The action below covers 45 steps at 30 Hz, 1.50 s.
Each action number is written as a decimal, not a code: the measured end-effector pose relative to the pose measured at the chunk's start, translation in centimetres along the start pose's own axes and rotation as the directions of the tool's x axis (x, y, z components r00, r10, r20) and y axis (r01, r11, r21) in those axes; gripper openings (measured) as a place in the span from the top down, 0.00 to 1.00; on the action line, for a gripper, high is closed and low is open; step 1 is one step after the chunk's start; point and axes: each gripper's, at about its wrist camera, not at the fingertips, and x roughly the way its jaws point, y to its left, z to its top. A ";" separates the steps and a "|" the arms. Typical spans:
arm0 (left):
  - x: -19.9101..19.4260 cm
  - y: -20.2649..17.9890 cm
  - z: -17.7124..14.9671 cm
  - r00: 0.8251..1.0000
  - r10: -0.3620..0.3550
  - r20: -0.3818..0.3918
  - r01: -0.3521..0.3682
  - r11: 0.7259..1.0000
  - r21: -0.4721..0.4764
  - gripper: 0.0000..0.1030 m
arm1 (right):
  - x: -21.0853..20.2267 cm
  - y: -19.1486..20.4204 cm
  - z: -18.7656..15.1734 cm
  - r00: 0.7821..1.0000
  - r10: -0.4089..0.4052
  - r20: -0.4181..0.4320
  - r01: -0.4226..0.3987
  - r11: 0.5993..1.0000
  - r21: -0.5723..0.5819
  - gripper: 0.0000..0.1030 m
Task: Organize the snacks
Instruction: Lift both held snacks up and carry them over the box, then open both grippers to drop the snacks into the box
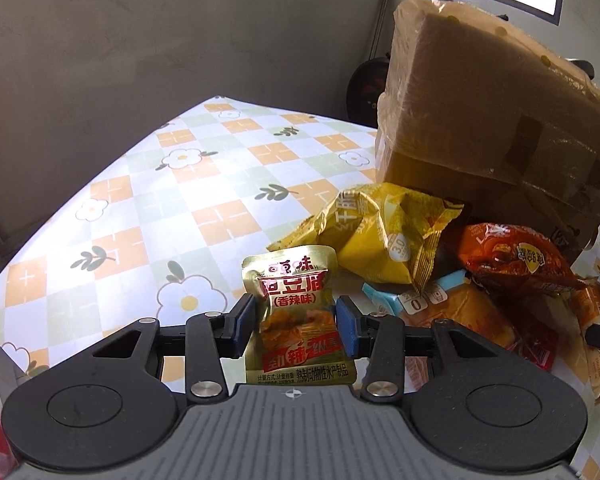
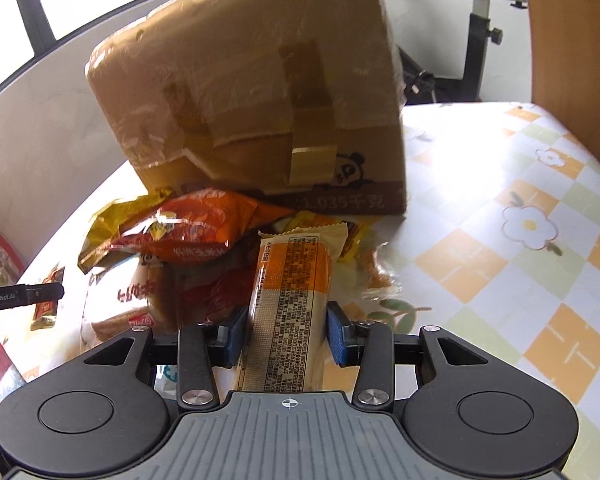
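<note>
In the left wrist view my left gripper (image 1: 296, 326) is shut on a small gold snack pouch (image 1: 296, 312) with red Chinese lettering, its blue pads pressing both sides. Beyond it lies a pile of snacks: a yellow bag (image 1: 376, 236), an orange-red bag (image 1: 512, 260) and a light blue packet (image 1: 384, 298). In the right wrist view my right gripper (image 2: 286, 334) is shut on a long orange and white wrapped bar (image 2: 290, 284), which points toward the pile. The orange-red bag (image 2: 196, 232) lies just left of the bar's far end.
A taped cardboard box (image 1: 480, 112) stands behind the pile, and this cardboard box (image 2: 260, 100) fills the middle of the right wrist view. The table (image 1: 148, 184) has a checked flower cloth. A wall panel runs along the far left. A wooden board (image 2: 572, 52) stands at right.
</note>
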 end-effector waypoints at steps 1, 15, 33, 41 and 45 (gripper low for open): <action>-0.3 0.0 0.3 1.000 0.002 0.016 -0.002 1.000 -0.003 0.55 | -0.5 -0.1 0.2 1.000 -0.003 0.018 0.003 1.000 0.003 0.63; -5.0 -2.2 4.3 0.973 -0.031 0.228 0.018 0.998 0.056 0.55 | -5.5 2.0 5.3 0.964 0.074 0.254 -0.051 0.994 -0.095 0.63; -3.7 -9.5 19.2 0.851 -0.293 0.436 0.256 0.956 0.143 0.55 | -4.6 3.3 21.7 0.878 0.193 0.438 -0.124 0.975 -0.183 0.63; 2.6 -14.7 23.0 0.860 -0.371 0.350 0.343 0.929 0.141 0.54 | 1.8 3.2 25.9 0.922 0.042 0.385 0.035 0.981 -0.191 0.63; 5.0 -16.4 23.0 0.886 -0.352 0.302 0.313 0.934 0.172 0.53 | 4.1 3.1 25.5 0.942 -0.013 0.336 0.077 0.981 -0.180 0.63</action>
